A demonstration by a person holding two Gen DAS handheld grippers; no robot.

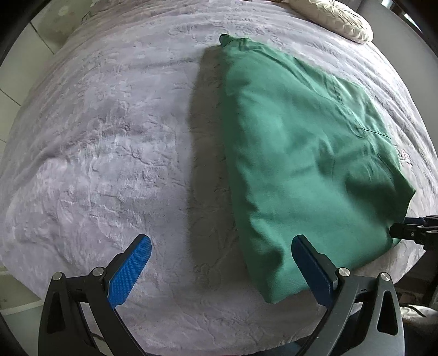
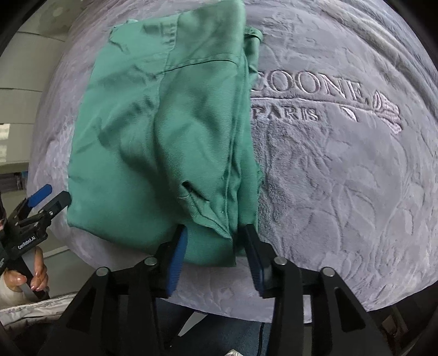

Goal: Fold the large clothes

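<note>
Green garment lies on the bed, folded lengthwise into a long narrow panel running from the near edge of the grey plush blanket toward a cream pillow at the far end. Judged step: a lengthwise fold is down and the near hem is being let go. Right tool points steeply down over the near right corner of the garment; its jaws stand partly apart with the bunched hem between them, and the blue pads do not appear to press on the cloth, so I read this as a release, not a grip. Left tool also points steeply down, jaws spread fully, nothing between them but blanket; its right pad sits over the near left edge of the garment without gripping. A hand on the left tool's handle shows in the right wrist view. Next move, as judged: take the near hem at both corners and carry it toward the far end to halve the length; this needs both tools closing on all layers at once, or the lower layers will slide and the wrinkles near the hem will set in.
</note>
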